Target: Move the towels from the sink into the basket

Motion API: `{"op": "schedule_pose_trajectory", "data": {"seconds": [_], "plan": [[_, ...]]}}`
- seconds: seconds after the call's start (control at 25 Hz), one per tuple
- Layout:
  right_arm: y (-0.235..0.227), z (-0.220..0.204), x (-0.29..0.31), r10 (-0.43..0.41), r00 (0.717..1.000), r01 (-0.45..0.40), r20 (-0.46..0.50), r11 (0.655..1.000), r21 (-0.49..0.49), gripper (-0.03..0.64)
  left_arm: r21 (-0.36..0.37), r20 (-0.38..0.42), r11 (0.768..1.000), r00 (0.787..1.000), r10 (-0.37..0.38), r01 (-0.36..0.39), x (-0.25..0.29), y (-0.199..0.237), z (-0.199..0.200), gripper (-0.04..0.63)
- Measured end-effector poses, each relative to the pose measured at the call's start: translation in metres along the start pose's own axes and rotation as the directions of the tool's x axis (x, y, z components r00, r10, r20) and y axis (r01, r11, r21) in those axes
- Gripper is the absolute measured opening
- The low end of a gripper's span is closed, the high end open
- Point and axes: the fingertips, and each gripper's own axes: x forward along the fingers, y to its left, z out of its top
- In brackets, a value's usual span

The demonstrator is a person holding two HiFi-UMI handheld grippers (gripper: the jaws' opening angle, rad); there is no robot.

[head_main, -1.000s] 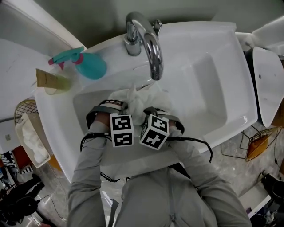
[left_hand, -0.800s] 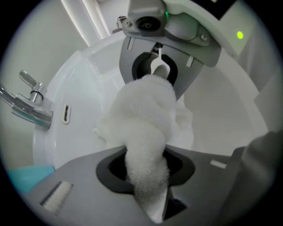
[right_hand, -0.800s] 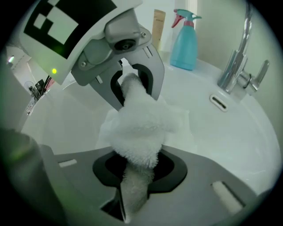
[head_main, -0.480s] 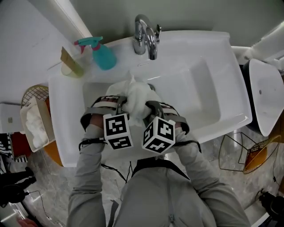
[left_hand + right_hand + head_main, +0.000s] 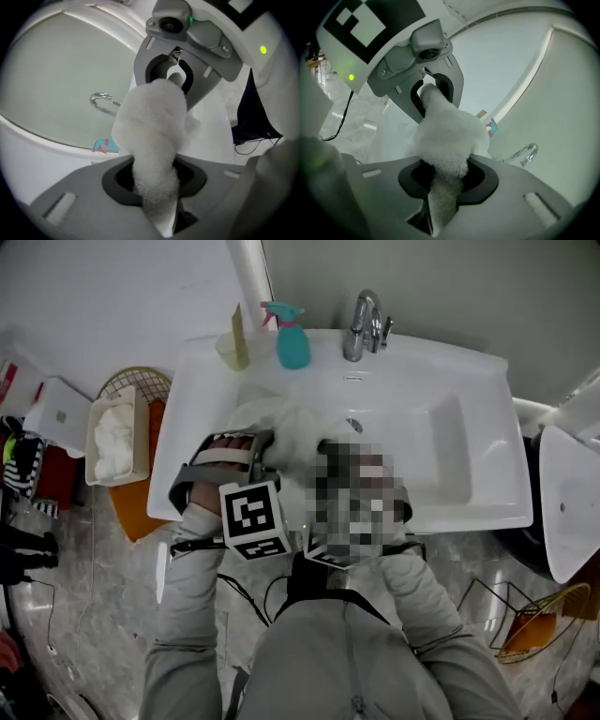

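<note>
Over the left half of the sink (image 5: pixel 487 418), mid-frame in the head view, a fluffy white towel (image 5: pixel 298 432) is held bunched between the two tools. The left hand-held gripper (image 5: pixel 266 448) pinches one end, the cloth squeezed between its nearly closed jaws. The right hand-held gripper (image 5: pixel 440 197) faces it, jaws pressed tight on the other end; in the head view a mosaic patch covers it. At the frame's left, beside the sink, stands the basket (image 5: pixel 131 381) with white cloth (image 5: pixel 112 442) inside. A teal spray bottle (image 5: pixel 292 345) and the tap (image 5: pixel 364 322) stand along the sink's far rim.
</note>
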Motion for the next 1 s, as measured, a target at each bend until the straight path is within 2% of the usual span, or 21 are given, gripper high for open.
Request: {"op": "schedule_pose_trajectory", "data": {"seconds": [0.24, 0.36, 0.48, 0.6, 0.76, 1.0], "plan": [[0.026, 0.085, -0.025, -0.007, 0.991, 0.020, 0.132, 0.995, -0.098, 0.098, -0.070, -0.112, 0.988, 0.985, 0.133, -0.141, -0.075, 0.005, -0.062, 0.193], [0.048, 0.138, -0.028, 0.010, 0.979, 0.023, 0.206, 0.987, -0.159, 0.097, -0.102, -0.188, 0.974, 0.965, 0.182, -0.203, -0.112, 0.004, -0.108, 0.193], [0.075, 0.197, -0.023, 0.051, 0.957, 0.016, 0.284, 0.973, -0.230, 0.098, -0.142, -0.278, 0.955, 0.936, 0.215, -0.262, -0.147, -0.001, -0.166, 0.193], [0.110, 0.257, -0.011, 0.092, 0.938, 0.007, 0.333, 0.959, -0.283, 0.098, -0.176, -0.342, 0.939, 0.912, 0.224, -0.297, -0.175, -0.011, -0.230, 0.193], [0.164, 0.330, 0.014, 0.139, 0.923, -0.013, 0.359, 0.943, -0.333, 0.098, -0.211, -0.397, 0.924, 0.892, 0.217, -0.319, -0.201, -0.032, -0.319, 0.193], [0.236, 0.417, 0.059, 0.170, 0.915, -0.024, 0.365, 0.928, -0.373, 0.098, -0.235, -0.430, 0.914, 0.878, 0.208, -0.331, -0.219, -0.060, -0.436, 0.193]]}}
